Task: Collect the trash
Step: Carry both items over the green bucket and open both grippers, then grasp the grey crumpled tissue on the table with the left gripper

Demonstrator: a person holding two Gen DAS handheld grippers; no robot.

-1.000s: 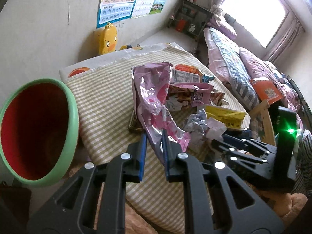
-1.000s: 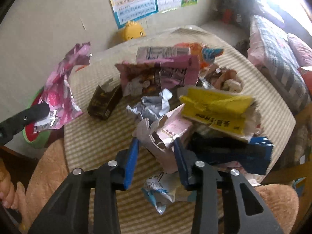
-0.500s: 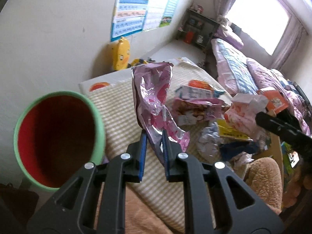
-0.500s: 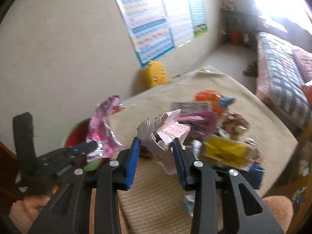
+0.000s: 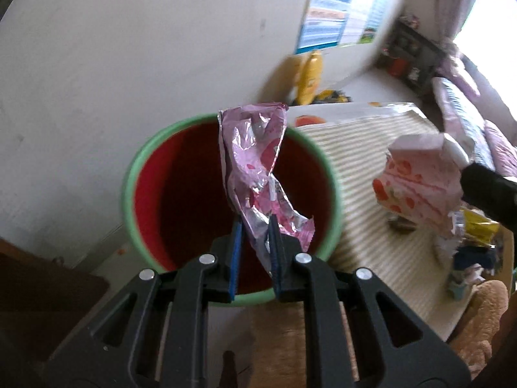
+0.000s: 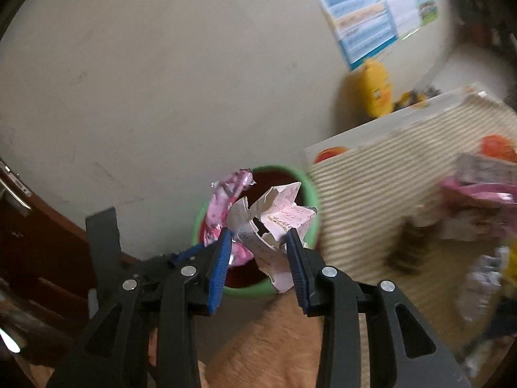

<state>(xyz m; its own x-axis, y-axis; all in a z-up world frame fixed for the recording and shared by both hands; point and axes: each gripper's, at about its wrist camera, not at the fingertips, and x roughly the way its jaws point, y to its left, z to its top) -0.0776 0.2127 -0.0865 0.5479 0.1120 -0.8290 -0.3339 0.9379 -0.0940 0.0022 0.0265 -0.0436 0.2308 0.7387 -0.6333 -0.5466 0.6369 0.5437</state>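
Left claw pinching crinkled pink foil wrapper above round green-rimmed red bin; right claw clamping crumpled pink paper carton beside that bin

I see daylight coming from the window at the upper right, which is overexposed to white. The wall is evenly lit. The table and its clutter are smeared by motion blur. Both views bend strongly at the edges, with dark corners.
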